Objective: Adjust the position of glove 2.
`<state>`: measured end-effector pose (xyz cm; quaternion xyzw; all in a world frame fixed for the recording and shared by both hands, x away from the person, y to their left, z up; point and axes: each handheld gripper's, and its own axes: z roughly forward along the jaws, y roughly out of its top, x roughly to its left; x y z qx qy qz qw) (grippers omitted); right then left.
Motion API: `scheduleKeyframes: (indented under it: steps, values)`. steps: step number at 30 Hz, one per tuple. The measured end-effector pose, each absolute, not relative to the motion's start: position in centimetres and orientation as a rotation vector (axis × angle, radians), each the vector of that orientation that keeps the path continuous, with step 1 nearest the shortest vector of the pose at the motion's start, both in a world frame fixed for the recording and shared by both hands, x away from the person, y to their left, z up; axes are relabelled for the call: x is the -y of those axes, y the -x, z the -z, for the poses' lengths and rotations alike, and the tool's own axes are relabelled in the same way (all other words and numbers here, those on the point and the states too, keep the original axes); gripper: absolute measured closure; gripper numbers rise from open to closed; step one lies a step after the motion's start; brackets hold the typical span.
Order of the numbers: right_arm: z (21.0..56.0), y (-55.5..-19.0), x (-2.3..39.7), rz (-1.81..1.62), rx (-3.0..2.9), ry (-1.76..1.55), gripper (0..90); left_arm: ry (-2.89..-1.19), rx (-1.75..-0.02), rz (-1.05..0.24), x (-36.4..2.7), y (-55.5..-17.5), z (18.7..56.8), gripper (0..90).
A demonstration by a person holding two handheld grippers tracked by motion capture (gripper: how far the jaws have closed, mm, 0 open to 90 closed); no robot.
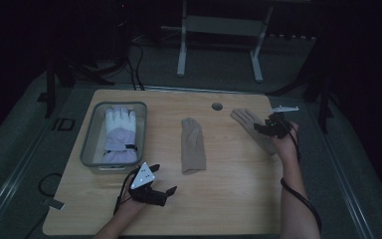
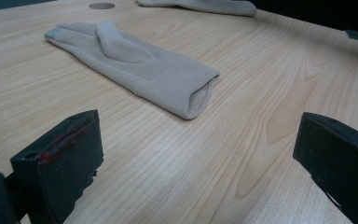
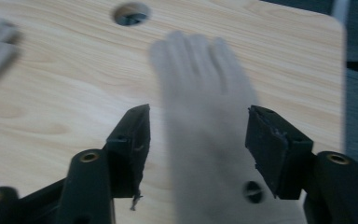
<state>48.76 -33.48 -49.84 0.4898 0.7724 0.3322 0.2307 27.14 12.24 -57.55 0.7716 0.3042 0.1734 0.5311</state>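
Observation:
Two beige gloves lie on the wooden table (image 1: 229, 194). One beige glove (image 1: 192, 144) (image 2: 135, 70) lies mid-table, cuff toward the person. The other beige glove (image 1: 252, 127) (image 3: 205, 130) lies at the far right, fingers pointing away; it shows also at the top of the left gripper view (image 2: 200, 5). My right gripper (image 1: 271, 125) (image 3: 196, 140) hovers over that glove, open, its jaws on either side of the palm. My left gripper (image 1: 166, 191) (image 2: 196, 154) is open near the front edge, short of the middle glove's cuff, with nothing between its jaws.
A grey bin (image 1: 90, 144) at the table's left holds a white and lilac ski glove (image 1: 119, 134). A round cable hole (image 1: 217, 106) (image 3: 131, 13) sits near the far edge. A white frame (image 1: 219, 30) stands on the floor beyond.

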Motion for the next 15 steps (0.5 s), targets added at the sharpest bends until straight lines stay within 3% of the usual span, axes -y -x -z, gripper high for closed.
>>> scheduleKeyframes:
  steps: [15]
  values:
    - [52.8,-51.9,34.4,-0.787,-2.175,-1.429,37.1,-1.835,-0.736,-0.399,-12.4,-27.2,57.6,1.7]
